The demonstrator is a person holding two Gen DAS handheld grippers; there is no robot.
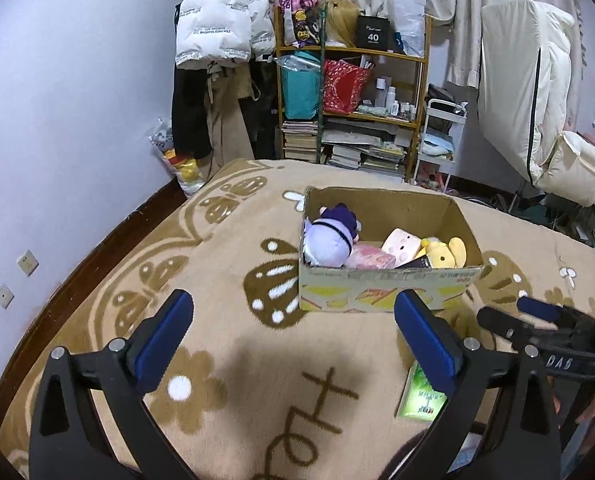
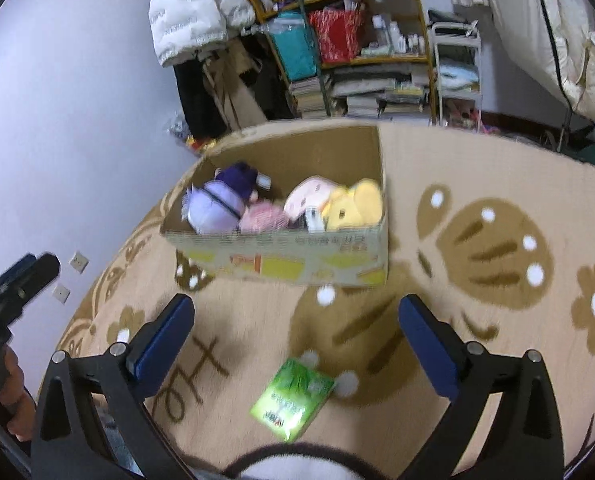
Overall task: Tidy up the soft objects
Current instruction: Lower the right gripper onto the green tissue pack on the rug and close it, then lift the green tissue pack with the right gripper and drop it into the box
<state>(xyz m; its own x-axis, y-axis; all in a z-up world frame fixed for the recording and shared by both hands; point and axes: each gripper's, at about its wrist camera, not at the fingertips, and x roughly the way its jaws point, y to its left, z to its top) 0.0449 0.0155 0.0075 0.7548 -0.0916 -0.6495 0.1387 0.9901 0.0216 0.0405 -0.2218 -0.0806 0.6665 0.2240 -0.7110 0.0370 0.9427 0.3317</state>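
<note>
Now 4 plushies (image 1: 381, 246) in box (image 1: 385, 286)

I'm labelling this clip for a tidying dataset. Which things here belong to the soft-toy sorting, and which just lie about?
Job: cardboard box, purple plush, pink plush, yellow plush.
Lying about: green packet, shelf, white jacket.

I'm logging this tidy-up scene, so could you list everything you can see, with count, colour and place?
cardboard box: one, brown with yellow print, on the blanket
plush toys: purple, pink, pale pink, yellow, all in the box
green packet: one, on the blanket nearer than the box
blanket: one, beige with brown butterflies and flowers
shelf: one, yellow frame, crowded with bags, bottles and books, behind
white jacket: one, hanging left of the shelf
left hand-held gripper: black with blue pads, open, empty
right hand-held gripper: same, open, empty
</note>
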